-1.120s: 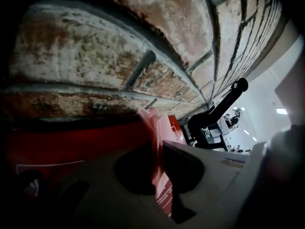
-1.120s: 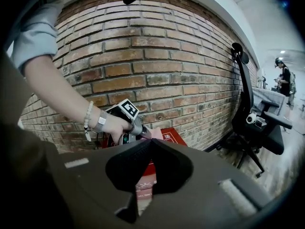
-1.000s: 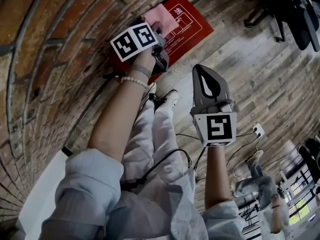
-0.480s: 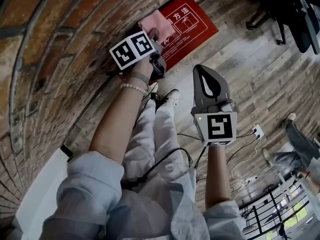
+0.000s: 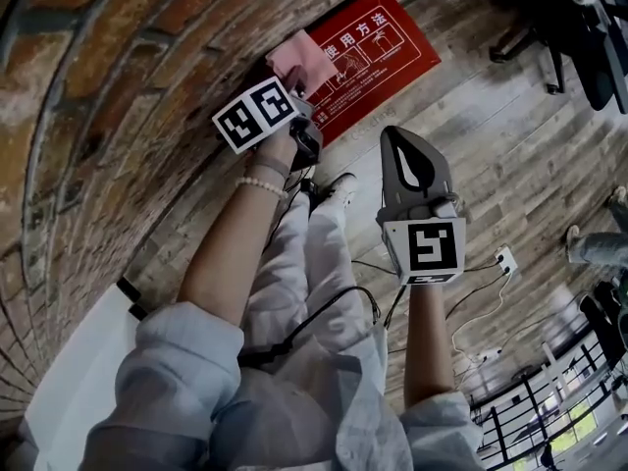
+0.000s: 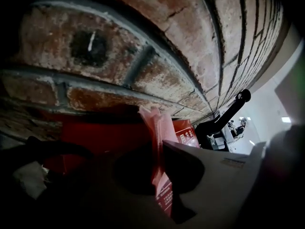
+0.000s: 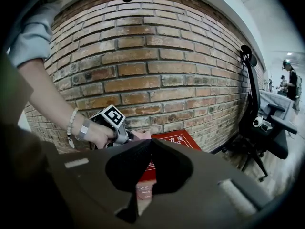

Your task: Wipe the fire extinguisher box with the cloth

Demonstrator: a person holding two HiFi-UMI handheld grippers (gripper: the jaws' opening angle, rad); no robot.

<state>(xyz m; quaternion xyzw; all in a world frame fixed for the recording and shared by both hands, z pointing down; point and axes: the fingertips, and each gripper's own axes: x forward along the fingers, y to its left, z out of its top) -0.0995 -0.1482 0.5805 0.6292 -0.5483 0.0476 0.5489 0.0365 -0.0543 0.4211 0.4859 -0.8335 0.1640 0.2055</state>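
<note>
A red fire extinguisher box (image 5: pixel 378 59) with white print stands on the wooden floor against the brick wall, also seen as the red box (image 7: pixel 164 142) in the right gripper view and the box (image 6: pixel 95 137) in the left gripper view. My left gripper (image 5: pixel 299 86) is shut on a pink cloth (image 5: pixel 291 59), pressing it on the box's left part near the wall. The cloth (image 6: pixel 157 147) sticks up between its jaws. My right gripper (image 5: pixel 409 145) hangs shut and empty over the floor, short of the box.
The brick wall (image 5: pixel 108 96) runs along the left. Black office chairs (image 7: pixel 262 123) stand to the right of the box. A cable and white power strip (image 5: pixel 505 257) lie on the floor at the right. The person's legs and shoes (image 5: pixel 329 192) are below the box.
My left gripper has slid the pink cloth leftward across the box toward the wall, uncovering more of the white print. The right gripper has stayed where it was.
</note>
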